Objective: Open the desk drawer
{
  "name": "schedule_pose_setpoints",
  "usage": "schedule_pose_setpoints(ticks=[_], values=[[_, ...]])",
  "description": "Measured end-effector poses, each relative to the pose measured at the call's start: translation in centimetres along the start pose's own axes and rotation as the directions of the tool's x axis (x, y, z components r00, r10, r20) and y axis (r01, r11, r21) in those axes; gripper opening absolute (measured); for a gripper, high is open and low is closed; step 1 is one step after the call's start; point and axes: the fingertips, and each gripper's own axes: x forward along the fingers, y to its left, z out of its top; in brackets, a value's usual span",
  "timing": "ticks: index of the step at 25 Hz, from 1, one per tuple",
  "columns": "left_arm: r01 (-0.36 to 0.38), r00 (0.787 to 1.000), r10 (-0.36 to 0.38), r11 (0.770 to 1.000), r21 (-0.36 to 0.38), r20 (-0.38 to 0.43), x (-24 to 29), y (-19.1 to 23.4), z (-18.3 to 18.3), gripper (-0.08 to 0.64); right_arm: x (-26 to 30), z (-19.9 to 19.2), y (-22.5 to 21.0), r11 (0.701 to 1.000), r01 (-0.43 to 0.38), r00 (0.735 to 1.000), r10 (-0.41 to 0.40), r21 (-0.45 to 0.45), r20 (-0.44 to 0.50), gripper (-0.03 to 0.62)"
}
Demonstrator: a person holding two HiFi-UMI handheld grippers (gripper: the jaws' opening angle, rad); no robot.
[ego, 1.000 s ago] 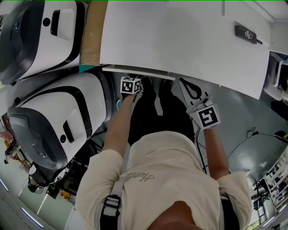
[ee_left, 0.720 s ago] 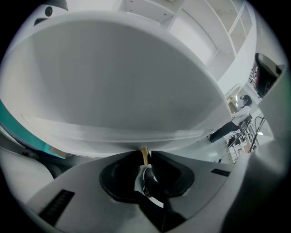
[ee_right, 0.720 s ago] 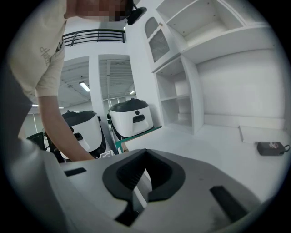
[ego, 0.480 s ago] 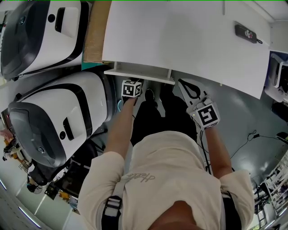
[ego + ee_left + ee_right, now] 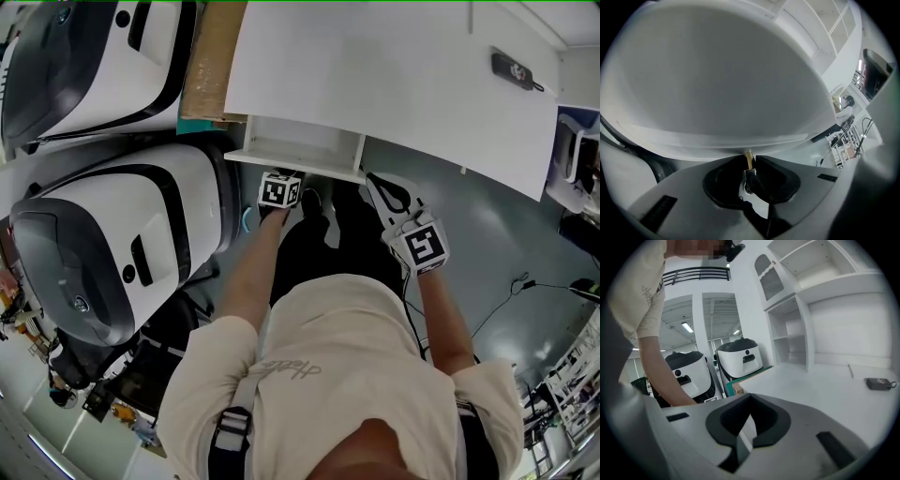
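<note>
A white drawer (image 5: 298,150) juts out from under the front edge of the white desk (image 5: 375,66). My left gripper (image 5: 280,176) is at the drawer's front, pointing steeply down. In the left gripper view the white drawer front (image 5: 722,84) fills the frame, and the left gripper (image 5: 749,163) is shut on a small brass knob (image 5: 748,156). My right gripper (image 5: 377,180) hovers to the right of the drawer, beside the desk edge, with its jaws together and nothing in them. In the right gripper view the right gripper (image 5: 747,422) looks across the desk top (image 5: 820,385).
Two large white-and-black machines (image 5: 112,244) (image 5: 84,56) stand close on the left. A cardboard strip (image 5: 212,56) lies along the desk's left end. A dark handheld device (image 5: 514,70) rests on the desk's far right. Cables (image 5: 525,281) trail over the grey floor. White shelves (image 5: 797,333) stand behind.
The drawer has slid out from under the desk toward the person, drawn by the left gripper. The right gripper has shifted slightly left and back with it.
</note>
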Motion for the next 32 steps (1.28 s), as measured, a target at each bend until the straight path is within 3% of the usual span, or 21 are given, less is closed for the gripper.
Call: schedule_pose_setpoints(ticks=[7, 32], values=[[0.023, 1.0, -0.023, 1.0, -0.016, -0.01, -0.9, -0.8, -3.6, 0.08, -0.4, -0.4, 2.1, 1.0, 0.012, 1.0, -0.012, 0.008, -0.003, -0.003], [0.03, 0.998, -0.031, 0.999, -0.009, -0.049, -3.7, -1.6, -11.0, 0.077, -1.3, -3.4, 7.7, 1.0, 0.023, 0.999, -0.023, 0.021, -0.022, -0.003]])
